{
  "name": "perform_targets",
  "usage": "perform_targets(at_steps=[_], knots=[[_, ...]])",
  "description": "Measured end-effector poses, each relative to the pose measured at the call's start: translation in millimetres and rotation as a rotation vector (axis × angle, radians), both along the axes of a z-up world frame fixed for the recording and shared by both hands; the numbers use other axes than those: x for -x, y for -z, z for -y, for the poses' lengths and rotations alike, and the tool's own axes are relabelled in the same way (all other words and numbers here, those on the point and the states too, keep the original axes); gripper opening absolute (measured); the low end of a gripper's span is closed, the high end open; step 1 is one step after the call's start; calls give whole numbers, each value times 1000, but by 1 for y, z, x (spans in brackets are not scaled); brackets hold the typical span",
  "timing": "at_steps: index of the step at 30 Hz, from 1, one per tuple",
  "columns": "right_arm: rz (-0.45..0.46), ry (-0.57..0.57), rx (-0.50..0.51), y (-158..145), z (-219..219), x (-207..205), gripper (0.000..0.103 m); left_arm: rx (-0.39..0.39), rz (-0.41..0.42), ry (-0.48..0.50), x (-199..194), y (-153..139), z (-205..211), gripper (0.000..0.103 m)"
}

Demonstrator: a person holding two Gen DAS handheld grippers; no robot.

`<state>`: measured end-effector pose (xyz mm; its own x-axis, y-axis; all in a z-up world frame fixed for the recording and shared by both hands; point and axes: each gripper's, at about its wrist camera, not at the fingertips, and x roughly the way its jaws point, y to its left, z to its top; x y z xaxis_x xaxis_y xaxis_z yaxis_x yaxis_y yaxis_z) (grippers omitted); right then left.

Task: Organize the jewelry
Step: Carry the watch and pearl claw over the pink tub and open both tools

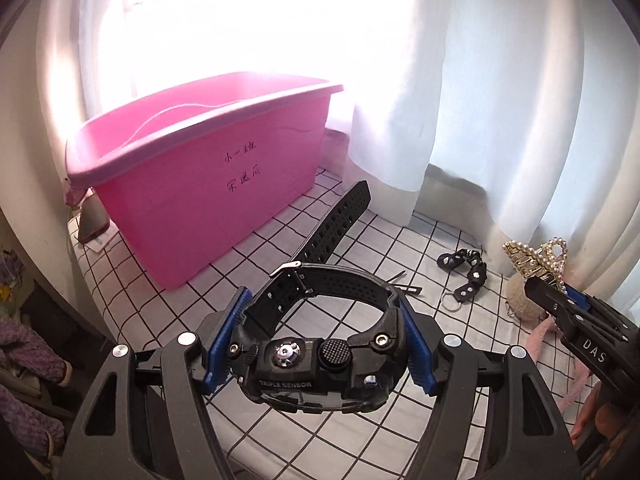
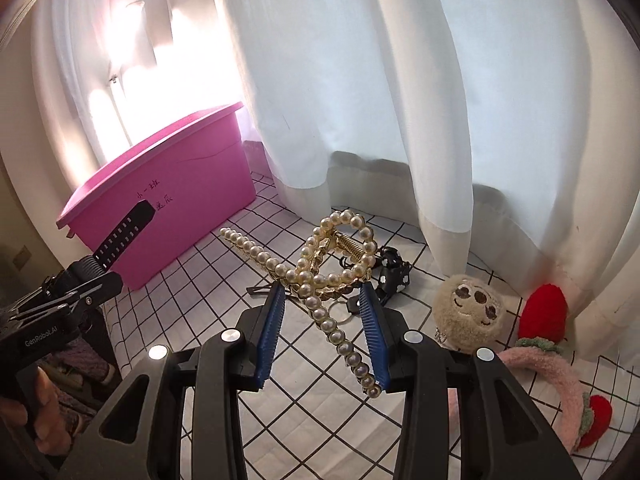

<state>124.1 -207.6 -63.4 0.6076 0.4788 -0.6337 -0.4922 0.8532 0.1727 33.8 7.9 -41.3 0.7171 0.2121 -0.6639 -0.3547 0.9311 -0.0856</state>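
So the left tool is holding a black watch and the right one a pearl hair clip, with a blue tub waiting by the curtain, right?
Nearly. The tub is pink, not blue, as both wrist views show. The rest holds: the left gripper grips the black watch, and the right gripper grips the pearl hair clip.

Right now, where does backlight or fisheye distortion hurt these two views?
Left wrist view: window glare blows out above the pink bin, washing its far rim; the watch stays sharp. Right wrist view: glare milder, pearl hair clip crisp; grid sheet lines bow outward.
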Motion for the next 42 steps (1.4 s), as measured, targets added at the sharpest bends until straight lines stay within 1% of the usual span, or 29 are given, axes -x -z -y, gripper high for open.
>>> perform_targets(at_steps=[4, 9, 13, 16, 20, 23, 28, 32, 35, 37, 42], knots=[[37, -53, -42, -32, -7, 2, 37, -20, 55, -47, 21, -37, -3, 67], [80, -111, -87, -67, -32, -2, 37, -53, 118, -102, 36, -77, -25, 67], [109, -140, -135, -89, -65, -9, 37, -74, 173, -134, 37, -104, -62, 67], [143, -154, -159, -107, -97, -16, 37, -94, 210, -142, 29, -120, -97, 67], [139, -163, -198, -120, -148, -32, 38, -107, 209, -125, 7, -135, -149, 67], [142, -171, -186, -123, -190, -46, 38, -100, 208, -110, -12, -136, -187, 67], [92, -168, -162, -117, -254, -72, 38, -53, 151, -67, -51, -124, -241, 67], [30, -155, -98, -103, -291, -93, 38, -31, 67, -30, -84, -104, -268, 67], [-13, -158, -38, -93, -318, -107, 38, 4, -11, -12, -103, -85, -283, 67], [-31, -165, 2, -87, -332, -115, 38, 28, -54, -3, -111, -75, -290, 67], [-108, -196, 116, -68, -368, -135, 38, 75, -157, 27, -130, -52, -305, 68]])
